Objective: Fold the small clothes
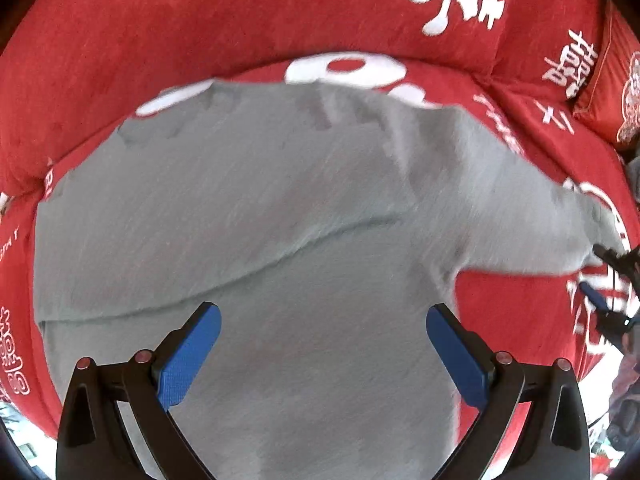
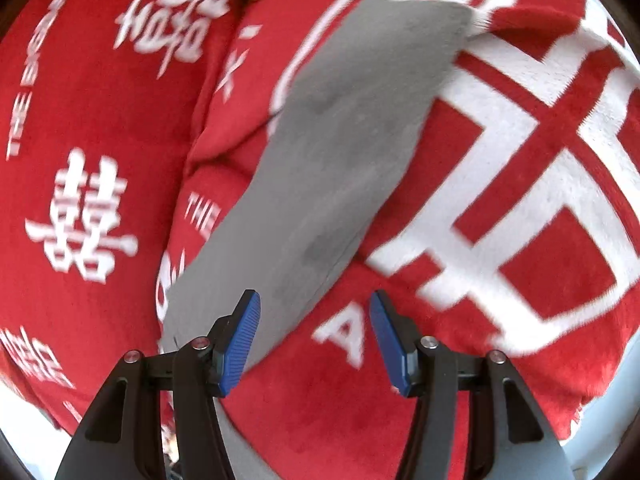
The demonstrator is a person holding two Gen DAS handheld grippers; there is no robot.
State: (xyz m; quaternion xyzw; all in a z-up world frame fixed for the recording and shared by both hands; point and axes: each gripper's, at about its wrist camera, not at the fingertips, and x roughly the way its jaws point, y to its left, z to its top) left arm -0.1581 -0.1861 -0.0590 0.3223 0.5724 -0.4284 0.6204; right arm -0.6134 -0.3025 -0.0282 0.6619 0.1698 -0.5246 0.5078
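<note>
A grey small garment (image 1: 256,216) lies spread on a red sofa seat, with a fold line running across it and a sleeve stretching to the right. My left gripper (image 1: 323,312) is open above the garment's near part, holding nothing. My right gripper (image 2: 315,300) is open over the sleeve's near end; the grey sleeve (image 2: 344,136) runs away from it toward the upper right. The right gripper also shows at the far right of the left wrist view (image 1: 608,280), next to the sleeve's tip. Both views are motion-blurred.
The red sofa cover (image 1: 160,40) has white printed characters and a backrest behind the garment. A large white emblem (image 2: 520,168) lies right of the sleeve. A red cushion (image 1: 612,92) sits at the far right. The seat's front edge (image 2: 600,420) is close at lower right.
</note>
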